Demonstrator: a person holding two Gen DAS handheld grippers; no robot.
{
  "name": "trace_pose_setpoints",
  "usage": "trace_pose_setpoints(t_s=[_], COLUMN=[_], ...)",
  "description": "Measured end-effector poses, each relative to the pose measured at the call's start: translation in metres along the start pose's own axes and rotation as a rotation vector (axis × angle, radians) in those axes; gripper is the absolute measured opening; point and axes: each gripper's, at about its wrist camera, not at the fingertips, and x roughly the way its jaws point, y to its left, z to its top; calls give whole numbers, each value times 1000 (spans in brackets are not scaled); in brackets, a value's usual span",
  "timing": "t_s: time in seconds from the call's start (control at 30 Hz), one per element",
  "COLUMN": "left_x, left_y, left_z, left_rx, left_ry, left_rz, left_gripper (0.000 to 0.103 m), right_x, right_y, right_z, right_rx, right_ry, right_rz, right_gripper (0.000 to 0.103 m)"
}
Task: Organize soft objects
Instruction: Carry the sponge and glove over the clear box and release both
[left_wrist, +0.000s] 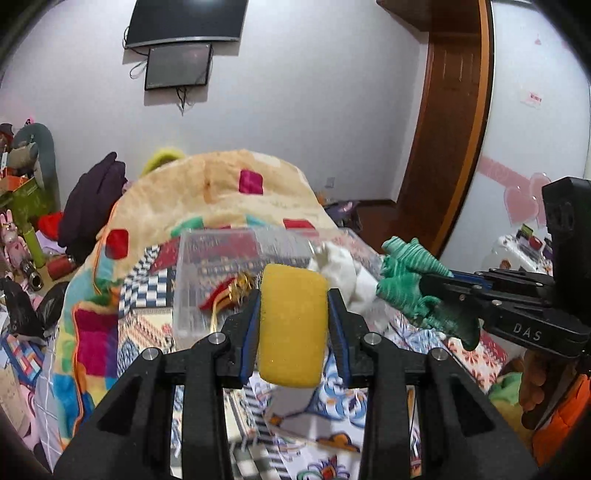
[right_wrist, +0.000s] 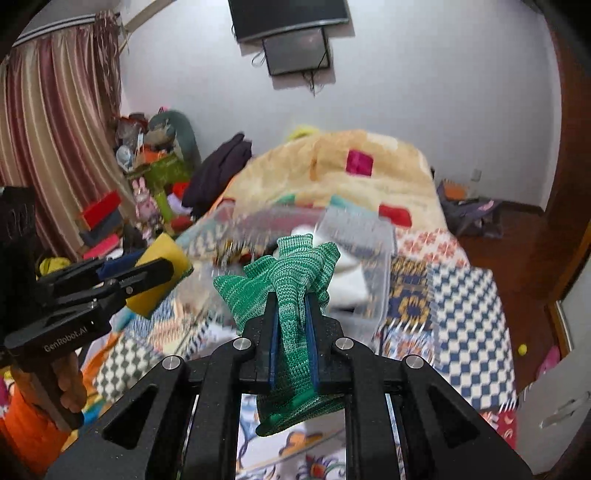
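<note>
My left gripper (left_wrist: 293, 295) is shut on a yellow sponge (left_wrist: 293, 325) and holds it above the bed, just in front of a clear plastic bin (left_wrist: 221, 258). My right gripper (right_wrist: 291, 299) is shut on a green knitted glove (right_wrist: 291, 280), also raised near the bin (right_wrist: 369, 236). The glove (left_wrist: 410, 288) shows at the right of the left wrist view, and the sponge (right_wrist: 162, 273) at the left of the right wrist view. Inside the bin lie a white soft cloth (left_wrist: 343, 273) and a red and gold item (left_wrist: 229, 291).
The bin sits on a bed with a patterned sheet (right_wrist: 461, 295) and a bunched colourful blanket (left_wrist: 221, 192) behind it. Clutter and boxes (right_wrist: 147, 177) stand at the left by a curtain (right_wrist: 55, 147). A wooden door frame (left_wrist: 450, 129) is at the right.
</note>
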Motion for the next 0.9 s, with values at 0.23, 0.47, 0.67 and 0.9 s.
trace_pose_setpoints(t_s=[0.23, 0.47, 0.67, 0.9], left_x=[10, 36, 69, 97], left_y=[5, 7, 10, 18], left_z=[24, 33, 27, 16], left_rx=[-2, -2, -8, -19], left_ry=[-41, -18, 45, 108], left_rz=[16, 30, 35, 51], left_gripper=[34, 34, 34, 34], right_x=[6, 28, 55, 78], right_y=[-5, -6, -8, -9], right_z=[24, 34, 32, 23], right_rx=[22, 38, 45, 19], right_ry=[-62, -57, -6, 61], right_rz=[-26, -44, -55, -88], right_gripper=[12, 12, 12, 12])
